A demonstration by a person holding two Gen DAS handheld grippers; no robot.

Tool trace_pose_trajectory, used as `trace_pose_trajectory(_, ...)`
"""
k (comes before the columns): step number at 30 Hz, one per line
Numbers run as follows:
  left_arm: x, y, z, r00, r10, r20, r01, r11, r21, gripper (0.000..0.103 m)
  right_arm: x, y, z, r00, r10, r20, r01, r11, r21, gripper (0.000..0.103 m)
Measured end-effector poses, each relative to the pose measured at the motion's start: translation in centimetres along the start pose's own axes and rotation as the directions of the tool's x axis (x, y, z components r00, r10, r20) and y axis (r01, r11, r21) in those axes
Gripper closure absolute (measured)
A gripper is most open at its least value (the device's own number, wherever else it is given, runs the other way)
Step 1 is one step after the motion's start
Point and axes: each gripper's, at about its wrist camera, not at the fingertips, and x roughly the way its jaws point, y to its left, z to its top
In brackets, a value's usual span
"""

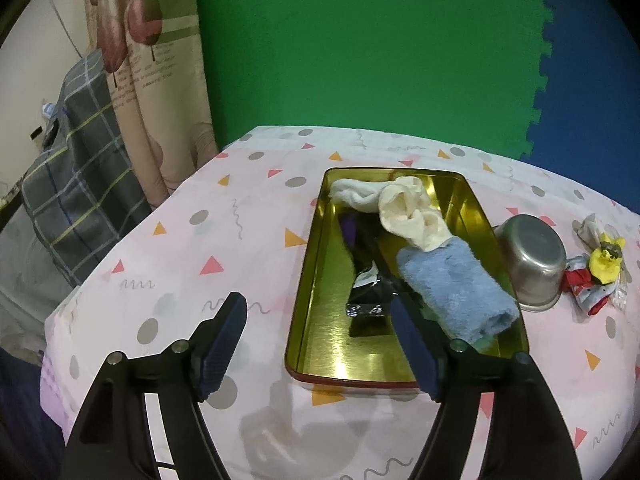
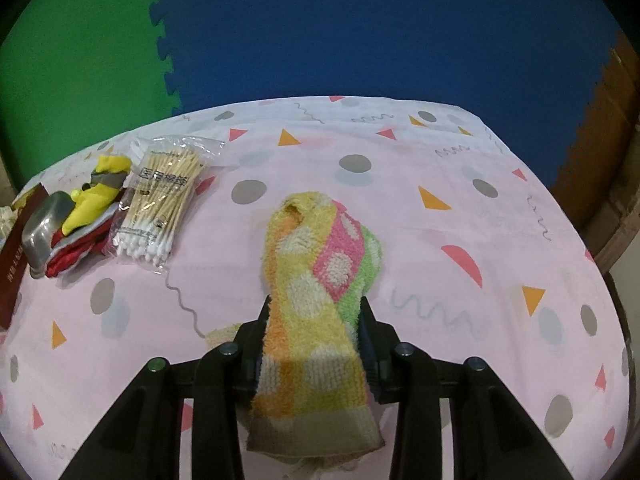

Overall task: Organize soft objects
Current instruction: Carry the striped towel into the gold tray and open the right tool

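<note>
Your right hand-held gripper [image 2: 314, 320] is clamped on the yellow, pink and green checked terry towel [image 2: 320, 292] lying on the desk [image 2: 460, 208], your left hand-held gripper [image 1: 320, 340] stands apart and empty, so next lift it toward the gold rectangular metal tin [image 1: 320, 320] at nine o'clock.

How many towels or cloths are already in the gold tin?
3: a blue towel along the tin's right side, a cream cloth behind it, a white one at the far end. Dark items may hide more.
</note>
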Motion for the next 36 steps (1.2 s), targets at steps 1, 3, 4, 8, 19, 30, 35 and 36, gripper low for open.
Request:
trace_pose_trajectory(1,0.2,0.2,0.0,1.0,0.0,-0.007,0.0,1.0,-0.008,0.03,-0.1,0.1,0.0,1.0,0.004,-0.003,-0.004,1.0,0.001,0.067)
trace_pose_trajectory(3,0.4,0.4,-0.1,1.0,-0.004,-0.016,0.003,1.0,-0.021,0.029,-0.5,0.6,0.0,1.0,-0.002,-0.006,0.002,1.0,-0.012,0.067)
trace_pose_trajectory(4,0.5,0.5,-0.1,1.0,-0.005,-0.021,0.004,1.0,-0.025,0.028,-0.7,0.8,0.1,1.0,0.0,-0.004,0.0,1.0,-0.013,0.067)
trace_pose_trajectory(8,0.8,0.9,-0.3,0.999,-0.016,-0.037,0.014,0.999,-0.038,0.028,-2.6,2.1,0.5,0.999,0.024,0.021,-0.024,0.999,-0.028,0.067)
trace_pose_trajectory(19,0.6,1.6,-0.4,0.999,-0.004,-0.04,0.002,0.999,-0.049,0.028,-6.4,10.7,2.0,0.984,0.172,0.049,-0.161,0.972,-0.169,0.067)
trace_pose_trajectory(30,0.4,4.1,-1.4,0.998,0.025,-0.058,-0.03,0.995,-0.1,0.027,-7.3,23.6,2.8,0.934,0.358,-0.013,-0.344,0.886,-0.311,0.067)
trace_pose_trajectory(35,0.7,4.6,-1.5,0.997,0.05,-0.064,-0.057,0.993,-0.107,0.027,-7.6,29.0,3.3,0.917,0.398,-0.031,-0.379,0.842,-0.383,0.067)
trace_pose_trajectory(36,0.8,4.7,-1.4,0.996,0.054,-0.065,-0.061,0.992,-0.107,0.027,-7.6,30.0,3.3,0.914,0.405,-0.036,-0.385,0.835,-0.394,0.067)
